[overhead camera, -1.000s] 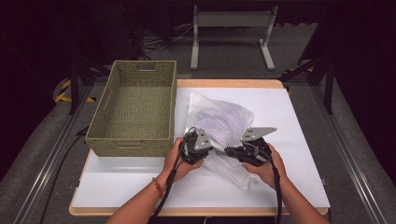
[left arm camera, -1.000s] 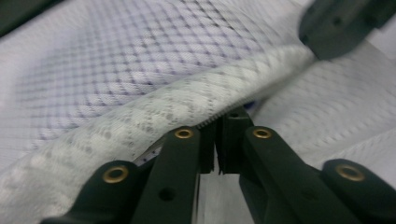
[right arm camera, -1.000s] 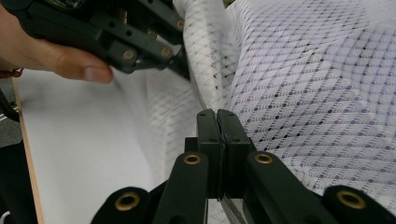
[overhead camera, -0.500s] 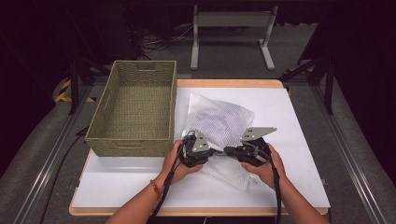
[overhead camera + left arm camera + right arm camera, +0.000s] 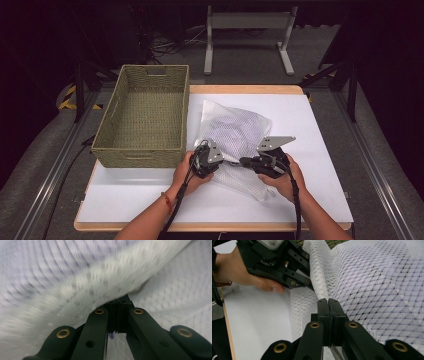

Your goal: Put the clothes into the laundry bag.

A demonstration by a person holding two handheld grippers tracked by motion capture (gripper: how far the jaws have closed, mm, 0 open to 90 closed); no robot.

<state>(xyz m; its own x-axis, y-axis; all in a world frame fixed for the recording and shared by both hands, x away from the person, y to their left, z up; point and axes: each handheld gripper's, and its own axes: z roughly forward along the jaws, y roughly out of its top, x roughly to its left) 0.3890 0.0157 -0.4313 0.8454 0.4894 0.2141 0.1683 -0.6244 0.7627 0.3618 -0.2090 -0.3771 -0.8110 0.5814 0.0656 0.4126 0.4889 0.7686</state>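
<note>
High view: olive basket [image 5: 142, 117] just left of mesh bag [image 5: 235, 132].

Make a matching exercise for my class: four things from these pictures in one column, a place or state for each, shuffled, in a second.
1. basket
2. mesh bag
3. left gripper
4. board

a. white, covers the tabletop
b. empty, at the table's left
c. shut on the bag's edge
d. lies right of the basket, something purple inside

Pairs: 1-b, 2-d, 3-c, 4-a
</note>
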